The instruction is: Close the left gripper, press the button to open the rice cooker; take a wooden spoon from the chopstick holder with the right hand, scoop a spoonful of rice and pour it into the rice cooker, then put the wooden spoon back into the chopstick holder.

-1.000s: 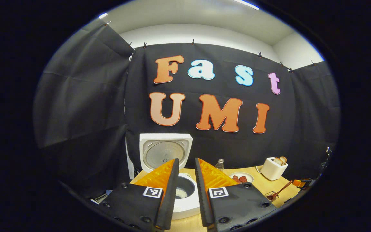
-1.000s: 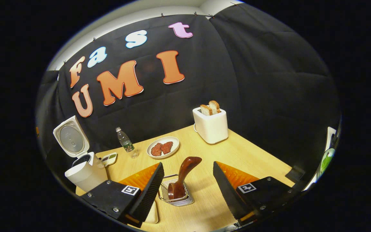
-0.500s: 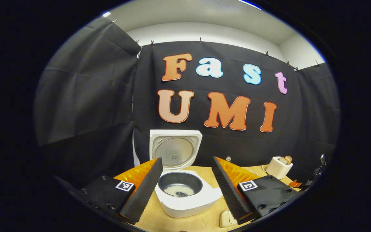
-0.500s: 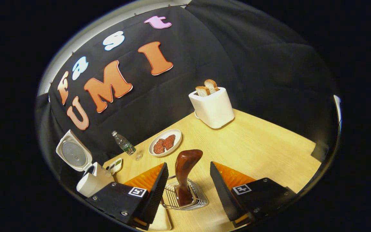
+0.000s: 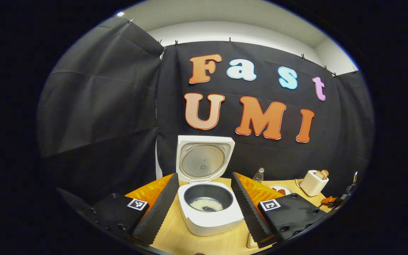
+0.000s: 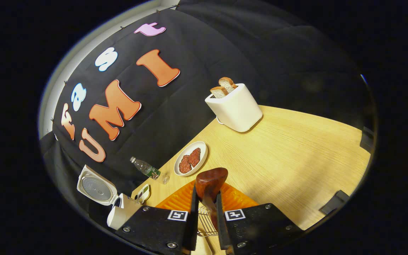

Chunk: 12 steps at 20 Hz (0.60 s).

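Note:
The white rice cooker [image 5: 209, 217] stands on the wooden table with its lid [image 5: 204, 159] raised. A little rice lies in its dark inner pot [image 5: 207, 202]. My left gripper [image 5: 204, 203] is open, one finger on each side of the cooker and apart from it. In the right gripper view, my right gripper [image 6: 205, 212] is shut on the dark wooden spoon's handle [image 6: 209, 182], which stands up from the wire chopstick holder [image 6: 204, 225]. The rice cooker [image 6: 119, 214] shows small at the lower left there.
A white toaster [image 6: 234, 108] with bread stands at the table's back. A plate of red pieces [image 6: 191, 162], a plastic bottle [image 6: 146, 169] and a small white item [image 6: 142, 193] lie between toaster and cooker. The table's edge runs at the right.
My left gripper opened from nearly shut and drew back from the cooker. My right gripper closed on the spoon handle and tilted further over the holder.

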Tool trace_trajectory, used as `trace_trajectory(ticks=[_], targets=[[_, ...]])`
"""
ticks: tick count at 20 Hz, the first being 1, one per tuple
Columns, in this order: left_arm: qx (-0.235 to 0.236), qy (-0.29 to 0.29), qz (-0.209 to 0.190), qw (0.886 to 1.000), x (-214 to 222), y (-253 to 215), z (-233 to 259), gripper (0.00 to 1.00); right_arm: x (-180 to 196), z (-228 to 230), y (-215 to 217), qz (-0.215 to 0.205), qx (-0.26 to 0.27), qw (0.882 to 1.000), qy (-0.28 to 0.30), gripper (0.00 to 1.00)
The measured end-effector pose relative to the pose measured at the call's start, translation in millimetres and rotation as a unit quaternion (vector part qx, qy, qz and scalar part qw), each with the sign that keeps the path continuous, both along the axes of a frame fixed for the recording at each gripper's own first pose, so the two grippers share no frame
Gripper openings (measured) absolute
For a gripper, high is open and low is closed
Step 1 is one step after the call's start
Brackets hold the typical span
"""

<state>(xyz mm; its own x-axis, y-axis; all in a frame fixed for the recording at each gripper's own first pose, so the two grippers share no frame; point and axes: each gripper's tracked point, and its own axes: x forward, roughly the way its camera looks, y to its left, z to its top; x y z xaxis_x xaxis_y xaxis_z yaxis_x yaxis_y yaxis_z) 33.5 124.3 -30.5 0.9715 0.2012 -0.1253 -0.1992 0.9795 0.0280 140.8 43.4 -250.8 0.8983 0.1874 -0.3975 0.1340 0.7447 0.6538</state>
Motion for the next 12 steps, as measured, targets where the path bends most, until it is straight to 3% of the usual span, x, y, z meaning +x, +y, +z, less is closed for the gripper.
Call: trace_trajectory(ticks=[4,12], targets=[[0.001,0.003,0.006,1.0,-3.9,6.7,-0.6,0.99,-0.2,12.9,-0.5,-0.015,-0.007,1.0,-0.001,0.11],[0.004,-0.024,0.001,1.0,-16.1,4.0,18.3,0.98,-33.7,126.1,22.3,0.001,-0.053,0.995,-0.083,0.09]])
